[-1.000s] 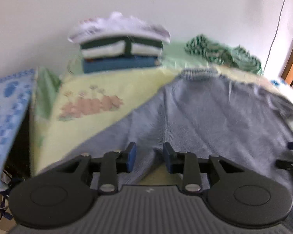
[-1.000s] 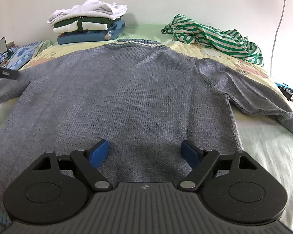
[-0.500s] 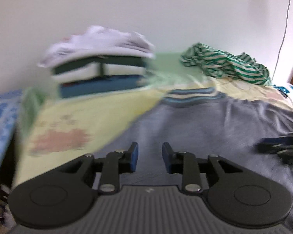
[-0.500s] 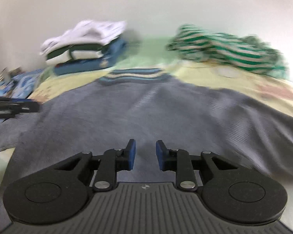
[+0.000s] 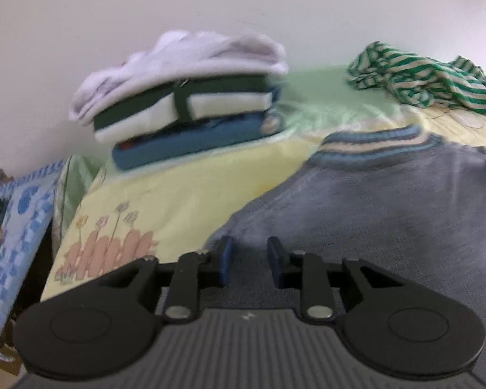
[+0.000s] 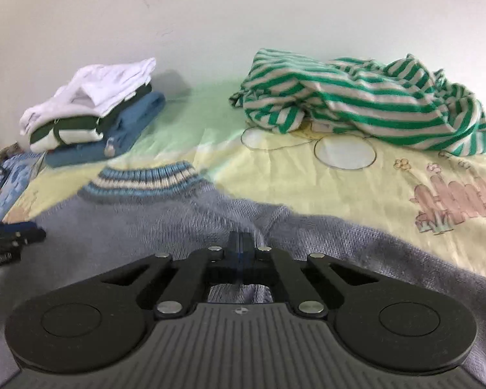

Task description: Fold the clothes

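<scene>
A grey knit sweater (image 5: 388,201) with a blue and cream striped collar (image 5: 372,142) lies spread on the bed. My left gripper (image 5: 248,256) sits low over its left shoulder edge, jaws a narrow gap apart with nothing between them. My right gripper (image 6: 241,243) is at the sweater's right shoulder (image 6: 275,223), jaws closed together on the grey knit. The collar also shows in the right wrist view (image 6: 142,184). The left gripper shows at the left edge of the right wrist view (image 6: 13,236).
A stack of folded clothes (image 5: 184,97), white on top, green and white, then blue, stands at the back by the wall. A crumpled green and white striped garment (image 6: 366,100) lies at the back right. A yellow printed bedsheet (image 5: 165,194) covers the bed. Its left edge drops off beside a blue patterned cloth (image 5: 19,220).
Both grippers have moved forward from the sweater's hem up to its shoulders. The right gripper went from wide open to fully closed on the knit. The left jaws stayed narrowly apart.
</scene>
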{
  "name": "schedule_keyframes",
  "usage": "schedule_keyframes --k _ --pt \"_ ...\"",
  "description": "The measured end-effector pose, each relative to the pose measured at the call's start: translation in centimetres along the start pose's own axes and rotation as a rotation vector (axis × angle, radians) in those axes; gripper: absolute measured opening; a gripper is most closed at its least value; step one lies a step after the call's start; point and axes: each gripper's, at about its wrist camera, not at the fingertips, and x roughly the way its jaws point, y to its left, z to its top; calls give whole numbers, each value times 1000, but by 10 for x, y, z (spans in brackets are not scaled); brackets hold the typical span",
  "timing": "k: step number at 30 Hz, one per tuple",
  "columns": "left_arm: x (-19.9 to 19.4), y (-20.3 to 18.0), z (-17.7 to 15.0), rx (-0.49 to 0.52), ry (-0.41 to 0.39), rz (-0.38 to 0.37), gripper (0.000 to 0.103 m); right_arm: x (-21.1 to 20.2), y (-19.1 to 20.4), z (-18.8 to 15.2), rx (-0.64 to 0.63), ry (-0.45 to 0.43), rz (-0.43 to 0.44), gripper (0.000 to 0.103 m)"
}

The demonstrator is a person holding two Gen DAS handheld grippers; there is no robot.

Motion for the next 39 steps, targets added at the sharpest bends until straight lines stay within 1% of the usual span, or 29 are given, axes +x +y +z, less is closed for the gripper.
schedule_keyframes --k 1,2,3,4,7,8,10,11,12,13,14,15,17,19,21,22,23,24,26,27,28,30,31,32,33,35,36,38,39 --pt "-2 -9 4 2 -19 -24 37 -1 11 2 -22 -12 37 7" --pt "-1 -20 10 4 -31 -44 45 1 24 4 -42 -1 98 7" --pt "2 -29 15 5 -38 -57 49 6 36 6 -57 21 149 7" --pt "8 -35 20 2 -37 -58 49 11 45 6 -72 38 182 7" --pt "32 -44 26 10 -21 -35 42 35 64 5 -130 92 205 7" --pt "37 -42 27 13 -24 -25 42 43 68 5 -144 104 211 5" --pt "45 -35 31 19 -26 12 42 48 53 10 -113 89 198 0" --pt "48 -28 33 19 -27 40 46 49 41 14 -94 78 164 0" --pt "52 -20 35 10 -29 52 58 50 28 17 -71 60 125 0" --pt "55 -11 35 -12 -31 43 64 51 14 20 -44 45 97 0" --pt "58 -3 36 -34 -31 34 72 52 0 22 1 41 118 0" --pt "60 1 38 -49 -27 26 75 52 -11 24 35 39 132 0" --pt "63 4 40 -64 -26 14 74 52 -3 25 14 39 102 0" --pt "62 -1 41 -29 -35 26 69 51 5 26 -7 39 72 0" --pt "56 -9 40 27 -50 40 54 47 15 26 -33 39 57 0" --pt "49 -10 39 35 -59 39 48 40 15 25 -33 36 67 6" --pt "43 -9 38 38 -68 32 45 34 15 23 -35 38 78 8" --pt "38 -8 37 36 -75 19 45 31 12 19 -44 59 91 10" --pt "41 -10 34 61 -54 23 40 25 5 13 -61 94 111 9" --pt "47 -11 33 76 -48 35 41 29 1 12 -56 84 97 1" --pt "50 -12 33 91 -49 46 42 29 -5 13 -40 80 81 0" --pt "52 -15 34 129 -61 77 49 27 -15 17 -2 65 5 0" --pt "49 -15 34 142 -62 85 48 19 -16 14 15 73 26 0" --pt "43 -14 34 152 -65 87 43 11 -17 11 32 80 46 5" --pt "34 -13 32 157 -71 77 42 3 -18 8 49 88 67 10" --pt "11 -8 25 150 -83 20 45 -12 -19 2 84 104 108 10" --pt "1 -7 19 142 -78 -6 44 -20 -18 -2 93 115 130 12" --pt "-19 -4 3 126 -64 -61 45 -34 -3 -24 40 159 171 12" --pt "-28 -5 -5 130 -59 -76 45 -40 2 -35 7 175 164 12"
